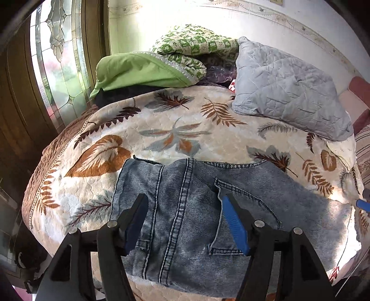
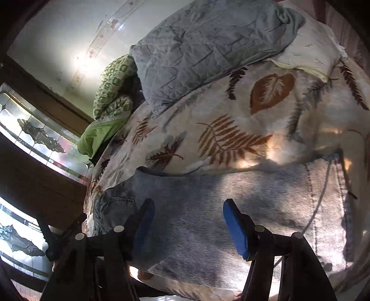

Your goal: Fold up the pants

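Spread over the leaf-print bed (image 1: 185, 125), soft, heavy jeans (image 1: 185, 208) lie folded beneath the wide, empty left gripper (image 1: 183, 203) and right gripper (image 2: 187, 208); thick seamed edges look best for gripping.

The pants (image 1: 185, 220) lie folded flat on the blanket (image 1: 161, 129) that covers the bed, at its near edge. Behind them, toward the far edge by the wall (image 1: 289, 16), a quilted pillow (image 1: 289, 92) rests on the blanket at the far right corner. Left of that pillow, 2 stacked bundles of bedding (image 1: 161, 62) sit at the far left corner. The window (image 1: 60, 58) stands beyond the bed's left edge. Both hand-held grippers, the left hand-held gripper (image 1: 185, 203) and the right hand-held gripper (image 2: 187, 208), hang above the pants, apart from them.
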`<move>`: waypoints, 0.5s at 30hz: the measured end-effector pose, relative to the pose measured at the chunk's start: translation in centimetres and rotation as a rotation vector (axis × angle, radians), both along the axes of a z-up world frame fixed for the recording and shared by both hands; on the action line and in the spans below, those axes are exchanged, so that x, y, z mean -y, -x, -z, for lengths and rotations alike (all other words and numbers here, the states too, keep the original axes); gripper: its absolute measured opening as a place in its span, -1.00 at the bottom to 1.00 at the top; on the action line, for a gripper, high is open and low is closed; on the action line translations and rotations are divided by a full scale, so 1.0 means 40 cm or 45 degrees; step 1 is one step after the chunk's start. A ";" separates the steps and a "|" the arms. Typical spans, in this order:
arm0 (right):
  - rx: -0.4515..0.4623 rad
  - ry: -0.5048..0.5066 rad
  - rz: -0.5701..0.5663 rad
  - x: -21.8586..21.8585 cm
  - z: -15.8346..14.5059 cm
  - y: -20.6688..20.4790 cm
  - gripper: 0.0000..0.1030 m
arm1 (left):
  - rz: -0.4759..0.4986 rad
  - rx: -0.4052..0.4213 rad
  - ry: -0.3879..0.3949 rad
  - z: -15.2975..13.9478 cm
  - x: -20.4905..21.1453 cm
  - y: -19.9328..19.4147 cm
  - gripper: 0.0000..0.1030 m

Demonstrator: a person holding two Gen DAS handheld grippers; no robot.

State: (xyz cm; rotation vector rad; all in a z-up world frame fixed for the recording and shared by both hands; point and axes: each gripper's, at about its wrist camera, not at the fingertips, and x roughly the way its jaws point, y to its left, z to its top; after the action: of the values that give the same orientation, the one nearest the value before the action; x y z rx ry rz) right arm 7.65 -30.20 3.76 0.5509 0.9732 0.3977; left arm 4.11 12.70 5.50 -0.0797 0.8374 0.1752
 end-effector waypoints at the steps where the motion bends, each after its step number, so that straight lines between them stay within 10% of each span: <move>1: 0.002 -0.025 -0.060 -0.050 -0.002 -0.037 0.27 | -0.027 -0.013 -0.038 0.024 0.002 -0.011 0.31; 6: -0.022 0.001 -0.319 -0.296 0.021 -0.210 0.27 | -0.120 -0.202 -0.039 0.201 -0.055 -0.050 0.36; 15: -0.165 0.243 -0.530 -0.529 0.149 -0.396 0.23 | -0.080 -0.154 -0.027 0.206 -0.063 -0.045 0.39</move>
State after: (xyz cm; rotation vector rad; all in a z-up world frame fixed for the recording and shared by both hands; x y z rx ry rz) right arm 23.51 -9.03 -2.20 0.1988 1.2405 0.6375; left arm 5.90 15.21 -2.72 -0.0763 0.9539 0.2494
